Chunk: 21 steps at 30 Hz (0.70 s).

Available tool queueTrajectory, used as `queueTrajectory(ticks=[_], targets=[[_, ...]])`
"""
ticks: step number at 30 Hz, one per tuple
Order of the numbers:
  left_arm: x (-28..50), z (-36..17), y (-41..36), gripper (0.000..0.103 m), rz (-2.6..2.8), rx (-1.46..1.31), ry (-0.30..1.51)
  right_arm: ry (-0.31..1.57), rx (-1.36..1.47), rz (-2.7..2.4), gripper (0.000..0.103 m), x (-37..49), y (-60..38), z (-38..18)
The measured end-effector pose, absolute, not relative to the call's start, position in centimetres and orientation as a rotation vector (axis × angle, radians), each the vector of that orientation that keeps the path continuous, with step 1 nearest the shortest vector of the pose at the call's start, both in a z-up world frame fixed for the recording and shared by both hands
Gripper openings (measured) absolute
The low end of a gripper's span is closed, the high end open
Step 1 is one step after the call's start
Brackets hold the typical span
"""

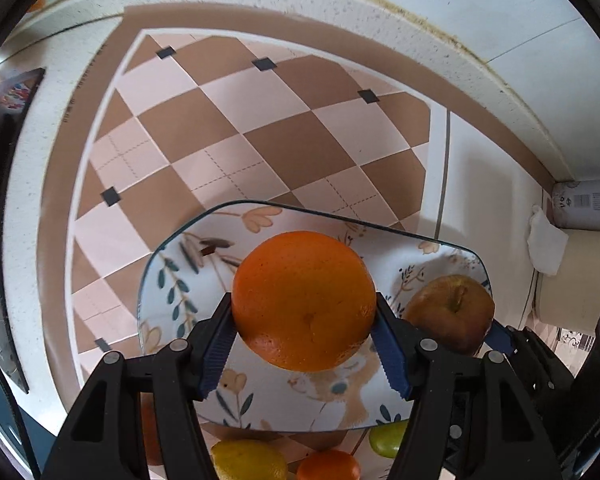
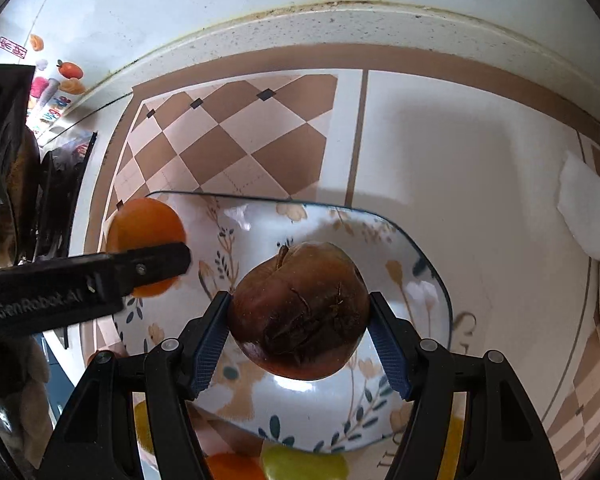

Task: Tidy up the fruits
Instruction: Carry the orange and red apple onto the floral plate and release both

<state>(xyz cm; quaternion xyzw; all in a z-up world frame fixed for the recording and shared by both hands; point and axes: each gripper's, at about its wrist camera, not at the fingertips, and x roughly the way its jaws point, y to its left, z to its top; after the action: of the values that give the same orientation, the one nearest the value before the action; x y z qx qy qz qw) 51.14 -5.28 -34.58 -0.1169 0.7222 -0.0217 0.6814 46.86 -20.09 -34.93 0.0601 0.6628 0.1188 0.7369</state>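
Your left gripper [image 1: 305,334] has its fingers clenched on the orange [image 1: 304,300], and your right gripper [image 2: 298,330] grasps the brown apple [image 2: 298,310]. Both fruits hang above the floral plate [image 2: 420,260], so I think you bring them there to collect them together.

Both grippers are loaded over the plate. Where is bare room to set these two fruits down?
The plate is bare under the orange and the apple. The checkered mat beyond its far rim is open. Loose fruit crowds its near edge.
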Motion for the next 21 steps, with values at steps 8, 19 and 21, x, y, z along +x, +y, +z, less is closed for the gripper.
queueTrajectory(ticks=[8, 19, 21], targets=[[50.1, -35.5, -5.4, 0.062, -0.041, -0.255, 1.650, 1.469, 0.119, 0.287, 0.074, 47.4, -19.2, -35.3], [48.5, -32.5, -4.4, 0.087, -0.034, -0.228, 1.558, 1.465, 0.064, 0.178, 0.092, 45.2, -19.9, -33.1], [47.9, -31.4, -4.2, 0.087, -0.019, -0.193, 1.522, 1.453, 0.068, 0.138, 0.092, 44.0, -20.3, -32.2]])
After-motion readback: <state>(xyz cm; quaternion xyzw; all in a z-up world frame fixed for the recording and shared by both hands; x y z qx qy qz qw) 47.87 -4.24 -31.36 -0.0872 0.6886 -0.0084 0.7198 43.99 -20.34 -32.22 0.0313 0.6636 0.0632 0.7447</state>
